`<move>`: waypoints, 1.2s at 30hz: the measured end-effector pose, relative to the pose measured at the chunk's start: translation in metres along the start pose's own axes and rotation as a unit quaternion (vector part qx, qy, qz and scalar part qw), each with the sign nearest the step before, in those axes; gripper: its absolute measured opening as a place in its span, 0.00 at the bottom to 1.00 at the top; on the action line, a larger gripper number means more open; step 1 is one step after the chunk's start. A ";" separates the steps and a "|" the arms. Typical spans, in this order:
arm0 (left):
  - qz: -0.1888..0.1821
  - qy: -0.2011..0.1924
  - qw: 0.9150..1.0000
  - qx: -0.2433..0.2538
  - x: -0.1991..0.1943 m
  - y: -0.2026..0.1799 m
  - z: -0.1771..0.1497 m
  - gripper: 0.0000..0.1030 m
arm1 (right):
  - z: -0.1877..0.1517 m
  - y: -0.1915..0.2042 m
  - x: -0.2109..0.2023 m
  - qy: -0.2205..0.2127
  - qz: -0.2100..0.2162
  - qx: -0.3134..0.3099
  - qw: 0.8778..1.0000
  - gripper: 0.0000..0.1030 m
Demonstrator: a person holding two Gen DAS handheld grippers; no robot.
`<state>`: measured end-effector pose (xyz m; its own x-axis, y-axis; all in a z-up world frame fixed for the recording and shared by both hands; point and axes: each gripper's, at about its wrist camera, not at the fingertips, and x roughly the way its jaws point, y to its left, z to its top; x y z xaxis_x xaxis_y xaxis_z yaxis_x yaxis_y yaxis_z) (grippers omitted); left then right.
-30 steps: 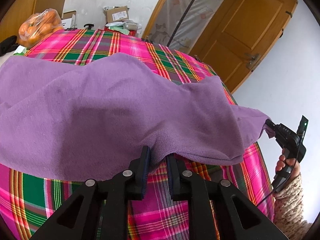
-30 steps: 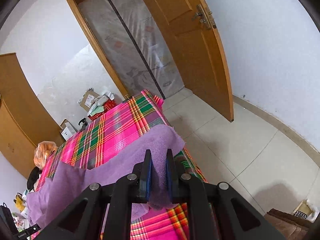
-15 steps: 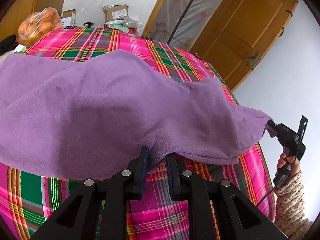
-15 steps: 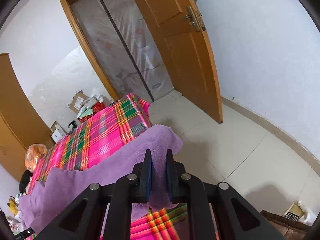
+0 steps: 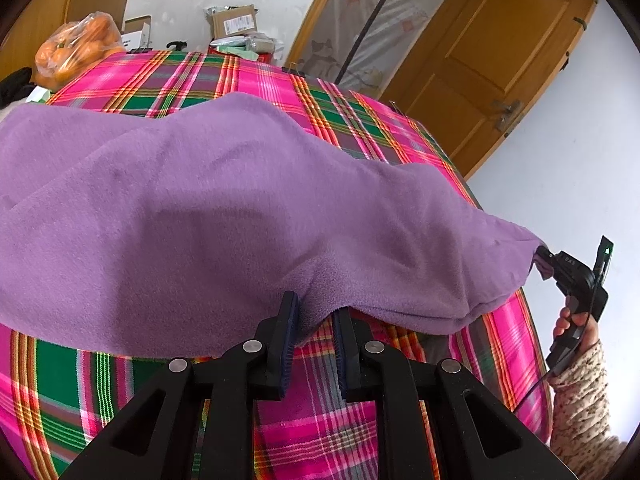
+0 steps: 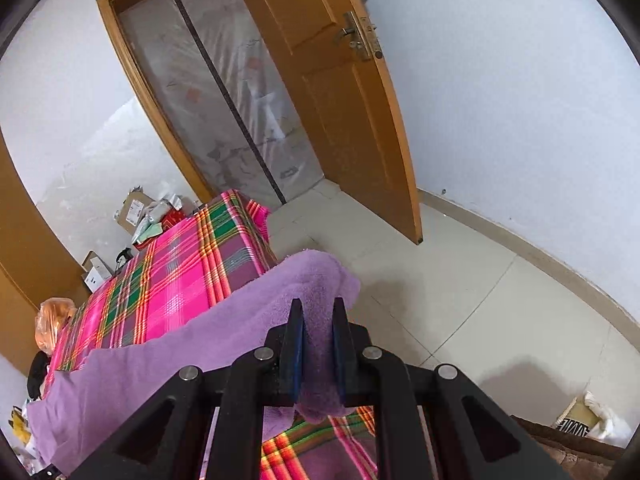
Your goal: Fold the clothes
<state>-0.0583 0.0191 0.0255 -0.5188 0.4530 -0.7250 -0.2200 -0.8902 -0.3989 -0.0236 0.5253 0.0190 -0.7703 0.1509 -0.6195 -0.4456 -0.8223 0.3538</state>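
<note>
A purple fleece cloth (image 5: 208,208) lies spread over the table with the pink and green plaid cover (image 5: 360,128). Its near edge is raised off the table. My left gripper (image 5: 316,310) is shut on that near edge, low in the left wrist view. To the right, a hand (image 5: 568,320) holds my right gripper (image 5: 540,254), shut on the cloth's right corner. In the right wrist view the cloth (image 6: 200,344) runs left from my right gripper (image 6: 316,316), with a thick fold pinched between the pads and a bit hanging beneath.
A bag of oranges (image 5: 76,52) sits at the table's far left corner, with cardboard boxes (image 5: 234,24) behind the far edge. An open wooden door (image 6: 340,100) and tiled floor (image 6: 480,300) lie right of the table. A sleeve (image 5: 580,408) shows at bottom right.
Both grippers stay shut on the cloth. The right gripper has lifted its corner higher and swung out beyond the table's edge over the floor. The cloth's near edge has risen slightly.
</note>
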 end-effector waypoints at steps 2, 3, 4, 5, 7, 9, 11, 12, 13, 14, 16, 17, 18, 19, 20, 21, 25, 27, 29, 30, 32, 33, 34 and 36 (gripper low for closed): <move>0.000 0.002 1.000 0.000 0.001 0.001 0.000 0.15 | 0.001 -0.003 0.001 0.000 -0.004 0.001 1.000 0.12; 0.000 0.002 1.000 0.001 0.001 0.001 0.000 0.15 | 0.001 -0.004 0.002 0.000 -0.005 0.001 1.000 0.12; 0.000 0.003 1.000 0.001 0.002 0.000 0.000 0.15 | 0.002 -0.005 0.002 0.000 -0.007 0.002 1.000 0.12; 0.000 0.004 1.000 0.001 0.002 0.000 0.000 0.15 | 0.002 -0.005 0.002 0.000 -0.009 0.002 1.000 0.12; 0.000 0.006 1.000 0.001 0.004 0.000 0.000 0.15 | 0.004 -0.007 0.003 -0.001 -0.013 0.002 1.000 0.12; -0.001 0.006 1.000 0.002 0.005 0.000 0.000 0.15 | 0.004 -0.009 0.003 0.000 -0.017 0.005 1.000 0.12; 0.000 0.007 1.000 0.003 0.005 0.000 0.000 0.15 | 0.004 -0.012 0.003 0.001 -0.020 0.006 1.000 0.12; 0.000 0.007 1.000 0.003 0.006 -0.001 0.000 0.15 | 0.003 -0.013 0.004 0.002 -0.021 0.007 1.000 0.12; 0.000 0.008 1.000 0.004 0.006 -0.001 -0.001 0.15 | 0.003 -0.013 0.004 0.002 -0.024 0.006 1.000 0.12; 0.000 0.008 1.000 0.004 0.006 -0.001 -0.001 0.15 | 0.003 -0.013 0.004 0.002 -0.026 0.005 1.000 0.12; -0.002 0.008 1.000 0.002 0.005 -0.001 -0.002 0.15 | 0.001 -0.013 0.005 0.004 -0.034 0.000 0.999 0.12; -0.002 0.008 1.000 0.002 0.005 -0.001 -0.002 0.15 | 0.001 -0.013 0.005 0.004 -0.037 -0.001 0.999 0.13; -0.003 0.008 1.000 0.002 0.005 -0.001 -0.002 0.15 | 0.001 -0.013 0.004 0.005 -0.039 -0.002 0.999 0.13; -0.003 0.009 1.000 0.003 0.005 -0.001 -0.002 0.15 | 0.001 -0.013 0.004 0.006 -0.041 -0.002 0.999 0.13; -0.004 0.009 1.000 0.003 0.005 0.000 -0.002 0.15 | 0.000 -0.013 0.005 0.007 -0.043 -0.002 0.999 0.13; -0.004 0.009 1.000 0.003 0.004 0.000 -0.003 0.15 | 0.001 -0.014 0.005 0.007 -0.047 -0.003 0.999 0.13; -0.007 0.010 1.000 0.002 0.002 0.000 -0.005 0.15 | 0.002 -0.012 0.005 0.010 -0.059 -0.006 0.998 0.13; -0.009 0.009 1.000 0.001 0.001 0.001 -0.004 0.15 | 0.003 -0.014 0.004 0.010 -0.065 -0.003 0.998 0.13; -0.012 0.009 1.000 0.000 0.000 0.002 -0.004 0.15 | 0.005 -0.017 0.002 0.008 -0.073 0.001 0.997 0.13; -0.013 0.008 1.000 -0.001 -0.001 0.002 -0.004 0.15 | 0.007 -0.020 0.000 0.007 -0.074 0.006 0.997 0.13; -0.015 0.007 1.000 -0.002 -0.003 0.002 -0.006 0.15 | 0.008 -0.023 -0.003 0.006 -0.075 0.012 0.997 0.13; -0.017 0.007 1.000 -0.003 -0.004 0.002 -0.006 0.15 | 0.008 -0.022 -0.004 0.005 -0.078 0.011 0.997 0.13; -0.019 0.006 1.000 -0.003 -0.005 0.002 -0.007 0.15 | 0.008 -0.022 -0.004 0.004 -0.083 0.009 0.997 0.13; -0.023 0.005 1.000 -0.004 -0.008 0.003 -0.008 0.15 | 0.009 -0.021 -0.007 0.002 -0.091 0.008 0.996 0.13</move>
<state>-0.0481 0.0133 0.0256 -0.5000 0.4947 -0.7108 -0.2367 -0.8676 -0.4373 -0.0129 0.5464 0.0229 -0.6739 0.2939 -0.6778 -0.5849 -0.7727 0.2465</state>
